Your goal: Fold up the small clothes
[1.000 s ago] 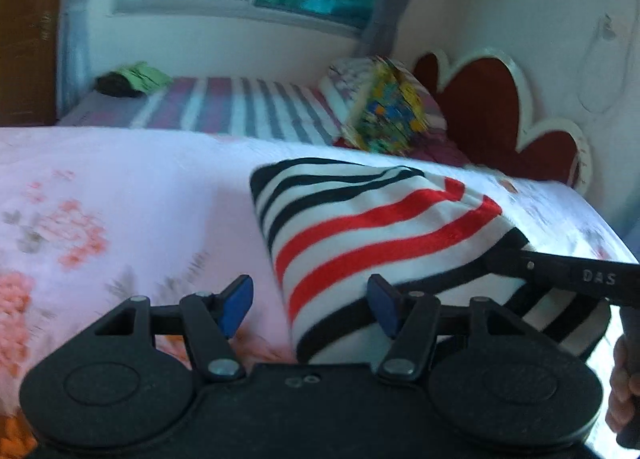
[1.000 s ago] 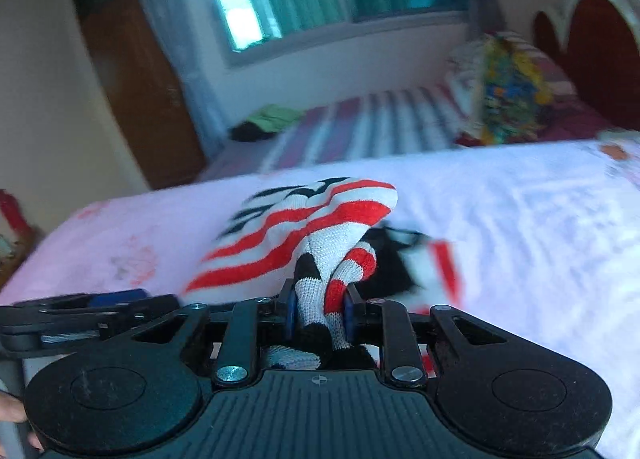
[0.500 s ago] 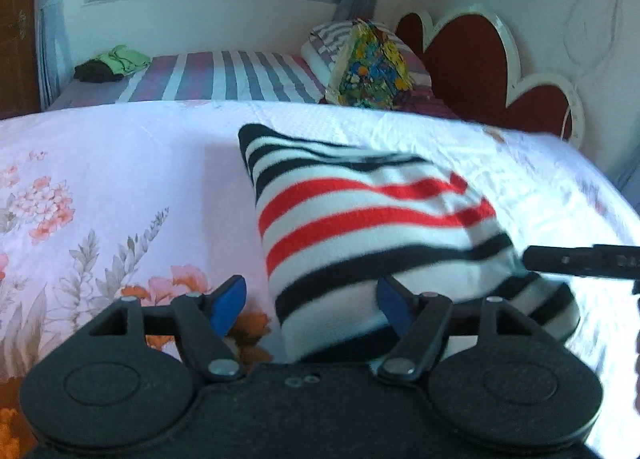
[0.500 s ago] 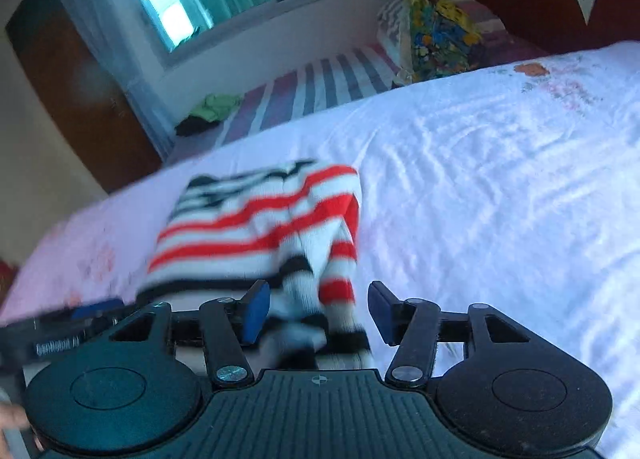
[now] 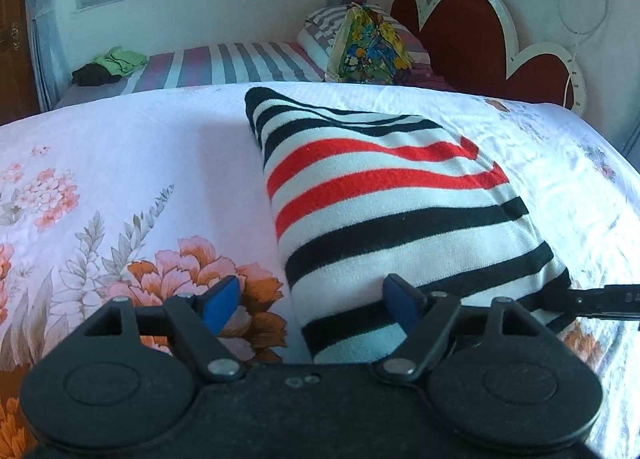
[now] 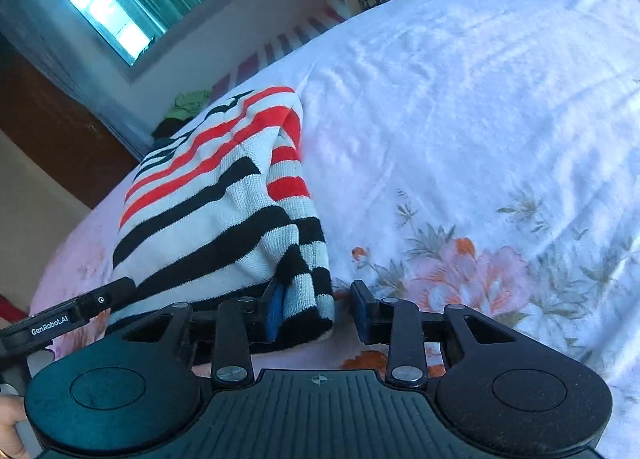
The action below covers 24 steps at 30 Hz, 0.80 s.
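Striped knit sweater, white with black and red bands, folded [image 5: 392, 215], lies on the white floral bedsheet [image 5: 120, 187].

Left wrist view: sweater fills centre to 3 o'clock, long axis running from near edge at 6 o'clock up to 12 o'clock, stripes crosswise. Left gripper [image 5: 312, 299] jaws wide and opening; left blue pad over bare sheet, right blue pad against the sweater's near hem, so only the sweater's left near corner sits between them, not pinched. Tip of the other gripper shows at 3 o'clock by the hem's right corner. Red scalloped headboard [image 5: 472, 43] at 1 o'clock, colourful patterned pillow [image 5: 372, 47] at 12 o'clock, well apart.

Right wrist view: sweater at 9 to 11 o'clock, its folded sleeve edge hanging down to the near hem. Right gripper [image 6: 318, 309] jaws narrow and closing; the black-and-white hem corner is between them, touching the left pad, gap at the right pad, so no grip yet. Left gripper finger at 8 o'clock.

Judgement: both grippers sit at the near hem, one per corner; next fold likely goes away along the long axis, right hand nearer to a grip.
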### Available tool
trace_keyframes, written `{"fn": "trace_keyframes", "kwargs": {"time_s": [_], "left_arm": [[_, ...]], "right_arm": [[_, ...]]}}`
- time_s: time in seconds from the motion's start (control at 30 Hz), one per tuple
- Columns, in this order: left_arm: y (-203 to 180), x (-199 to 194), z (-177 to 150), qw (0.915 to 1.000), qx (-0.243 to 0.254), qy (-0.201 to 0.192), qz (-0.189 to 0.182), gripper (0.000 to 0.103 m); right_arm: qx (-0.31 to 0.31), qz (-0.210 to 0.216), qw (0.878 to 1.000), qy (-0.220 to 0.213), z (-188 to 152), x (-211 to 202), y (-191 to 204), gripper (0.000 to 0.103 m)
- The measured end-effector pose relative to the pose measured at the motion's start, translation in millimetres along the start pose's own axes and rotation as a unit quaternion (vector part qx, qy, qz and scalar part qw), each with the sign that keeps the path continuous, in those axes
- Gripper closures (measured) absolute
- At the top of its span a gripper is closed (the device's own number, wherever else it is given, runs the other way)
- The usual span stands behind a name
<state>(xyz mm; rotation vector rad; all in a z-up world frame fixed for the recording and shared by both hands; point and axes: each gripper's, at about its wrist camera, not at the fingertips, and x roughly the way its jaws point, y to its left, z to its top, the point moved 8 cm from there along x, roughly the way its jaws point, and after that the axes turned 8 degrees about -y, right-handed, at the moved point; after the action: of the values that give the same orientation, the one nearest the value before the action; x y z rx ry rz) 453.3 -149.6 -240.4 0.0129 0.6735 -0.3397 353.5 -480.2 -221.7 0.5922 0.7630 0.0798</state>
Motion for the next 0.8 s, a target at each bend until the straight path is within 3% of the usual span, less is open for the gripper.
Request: {"fn": "trace_keyframes", "kwargs": {"time_s": [0.17,0.37,0.63,0.8], "left_arm": [[1.3,-8.6,8.0,1.0,-0.009,0.003,-0.002,0.033],[-4.2,-17.0,42.4,0.999,-0.032,-0.027,-0.013,0.034],[2.6,42.0,68.2,0.9981,-0.059,-0.014,0.015,0.035],[10.2,66.6,69.8,0.9982,-0.055,-0.002,0.023,0.031]], "right_arm": [[-0.017,-0.01,1.0,0.001,12.3,-16.1,4.2,0.069],[-0.086,0.012,0.994,-0.063,55.2,-22.7,54.2,0.069],[-0.141,0.019,0.987,-0.073,91.3,59.6,105.7,0.069],[-0.179,-0.01,0.982,-0.065,100.1,113.8,114.6,0.069]]}}
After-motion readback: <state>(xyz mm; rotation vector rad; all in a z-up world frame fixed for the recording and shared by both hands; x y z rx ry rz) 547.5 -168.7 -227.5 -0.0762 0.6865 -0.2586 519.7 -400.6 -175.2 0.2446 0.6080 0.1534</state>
